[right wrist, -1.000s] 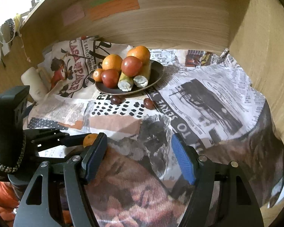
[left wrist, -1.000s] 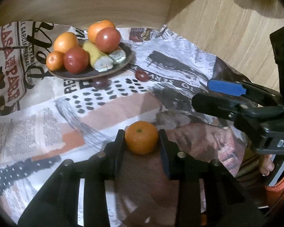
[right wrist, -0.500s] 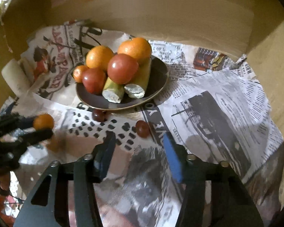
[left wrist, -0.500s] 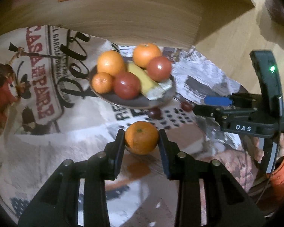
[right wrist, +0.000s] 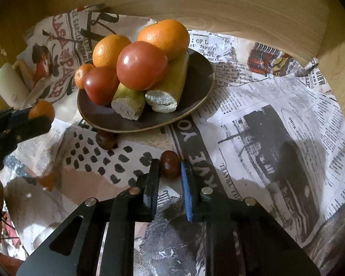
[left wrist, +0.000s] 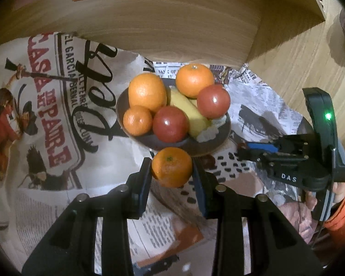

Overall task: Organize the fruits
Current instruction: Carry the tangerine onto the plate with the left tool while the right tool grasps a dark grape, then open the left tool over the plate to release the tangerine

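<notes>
My left gripper [left wrist: 171,172] is shut on a small mandarin [left wrist: 171,167] and holds it just in front of the dark plate [left wrist: 220,138]. The plate carries oranges, two red tomatoes and two cut banana pieces. In the right wrist view the plate [right wrist: 202,85] stands ahead, and my right gripper [right wrist: 170,166] has its jaws close around a small dark red fruit [right wrist: 170,163] on the newspaper. A second dark red fruit [right wrist: 106,139] lies by the plate's front rim. The left gripper with the mandarin [right wrist: 41,110] shows at the left edge.
Newspaper sheets [right wrist: 276,126] cover the surface. A wooden wall [left wrist: 172,23] runs behind the plate and along the right side. A white cylinder [right wrist: 9,87] lies at far left. The right gripper's body [left wrist: 294,161] shows at the right of the left wrist view.
My left gripper has carried the mandarin forward to the plate's front rim. My right gripper has moved in and narrowed its jaws around the small dark red fruit.
</notes>
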A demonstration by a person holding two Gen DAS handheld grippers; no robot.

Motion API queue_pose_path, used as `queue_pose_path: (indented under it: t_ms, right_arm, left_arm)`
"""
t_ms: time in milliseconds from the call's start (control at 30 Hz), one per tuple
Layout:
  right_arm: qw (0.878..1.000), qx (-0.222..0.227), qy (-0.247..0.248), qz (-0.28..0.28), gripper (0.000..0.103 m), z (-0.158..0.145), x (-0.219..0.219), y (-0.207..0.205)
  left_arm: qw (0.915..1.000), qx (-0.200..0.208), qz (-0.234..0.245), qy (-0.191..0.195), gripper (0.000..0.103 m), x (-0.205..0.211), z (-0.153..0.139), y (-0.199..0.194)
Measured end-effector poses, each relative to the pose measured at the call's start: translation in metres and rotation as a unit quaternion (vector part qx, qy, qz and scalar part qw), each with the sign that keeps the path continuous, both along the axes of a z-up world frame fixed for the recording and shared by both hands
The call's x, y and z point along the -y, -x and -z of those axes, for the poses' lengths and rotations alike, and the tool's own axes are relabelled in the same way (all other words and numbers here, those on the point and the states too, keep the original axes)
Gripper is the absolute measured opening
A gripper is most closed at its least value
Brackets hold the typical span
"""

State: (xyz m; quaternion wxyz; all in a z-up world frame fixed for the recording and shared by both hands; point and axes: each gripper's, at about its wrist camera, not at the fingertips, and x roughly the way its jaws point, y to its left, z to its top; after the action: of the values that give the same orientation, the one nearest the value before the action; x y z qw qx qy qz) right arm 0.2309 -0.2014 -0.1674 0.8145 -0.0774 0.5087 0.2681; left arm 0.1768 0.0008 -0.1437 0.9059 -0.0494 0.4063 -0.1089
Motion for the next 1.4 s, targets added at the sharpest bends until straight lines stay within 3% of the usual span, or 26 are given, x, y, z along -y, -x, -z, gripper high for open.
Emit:
queue_pose_path:
  t_ms: [533, 1067, 1400]
  right_arm:
    - [0.998, 0.047, -0.038, 0.016, 0.017, -0.045, -0.002, -0.032]
    - [1.0, 0.015, -0.004, 0.019, 0.017, -0.009, -0.019, -0.087]
    - [0.999, 0.031, -0.005, 0.026, 0.037, -0.023, -0.01, -0.078]
  left_arm:
    - [0.9998, 0.007, 0.019, -0.001, 0.035, 0.008, -0.021, -0.063]
    - [0.999, -0.015, 0.04, 0.01, 0.035, 0.021, -0.007, -0.103]
    - [0.9992, -0.008, 0.036, 0.014, 0.05, 0.014, -0.013, -0.095]
